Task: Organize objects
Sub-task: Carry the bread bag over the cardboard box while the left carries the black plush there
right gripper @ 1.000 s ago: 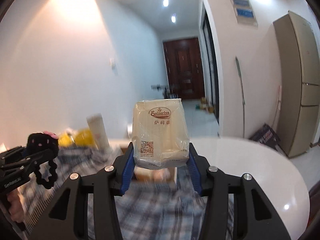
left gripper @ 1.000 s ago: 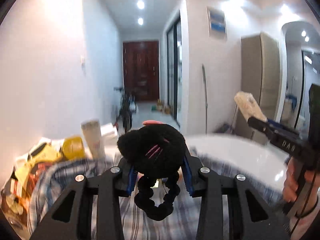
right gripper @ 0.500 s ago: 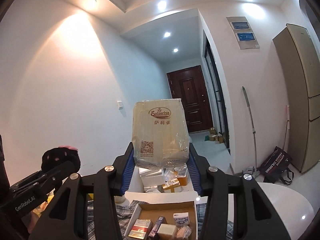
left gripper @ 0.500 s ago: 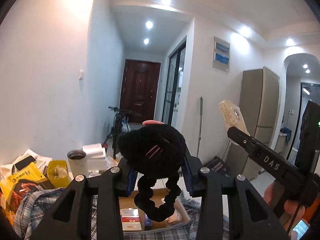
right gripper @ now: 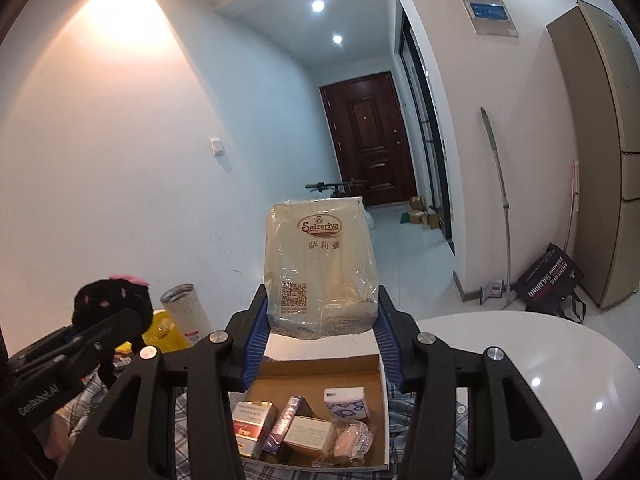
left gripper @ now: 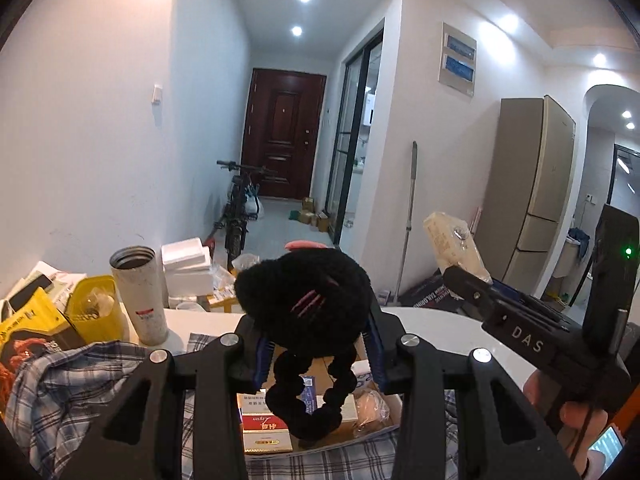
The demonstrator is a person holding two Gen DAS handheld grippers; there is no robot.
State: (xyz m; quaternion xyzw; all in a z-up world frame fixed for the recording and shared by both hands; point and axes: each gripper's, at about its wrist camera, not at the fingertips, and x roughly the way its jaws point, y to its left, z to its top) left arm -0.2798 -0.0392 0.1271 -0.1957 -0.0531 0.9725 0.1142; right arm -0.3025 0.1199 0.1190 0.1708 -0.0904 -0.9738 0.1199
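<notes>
both tools are loaded and i judge this to be the carrying step, just before the drop into the box [right gripper: 380, 364].

my left tool [left gripper: 316, 344] is closed on the black plush [left gripper: 304, 304]; its fingers press the fuzzy head from both sides and the beaded loop hangs free below them, over the box. my right tool [right gripper: 322, 330] is closed on the napkin pack [right gripper: 320, 268], which stands upright between the blue pads and is held at its lower part only. both jaws are partly closed, as wide as their loads.

the box sits on the checked cloth [left gripper: 60, 384] on the white bench [right gripper: 500, 344], open at the top. inside it i see a red packet [right gripper: 250, 426], a white carton [right gripper: 310, 432], a small tissue pack [right gripper: 344, 402] and a wrapped pink thing, mostly in the near half. the far half seems free.

next, i think each tool must come down over the box and open only when its load is low. the tall pack may tip if i release it high, so i would lay it in the free part. the loop could catch on a finger.
</notes>
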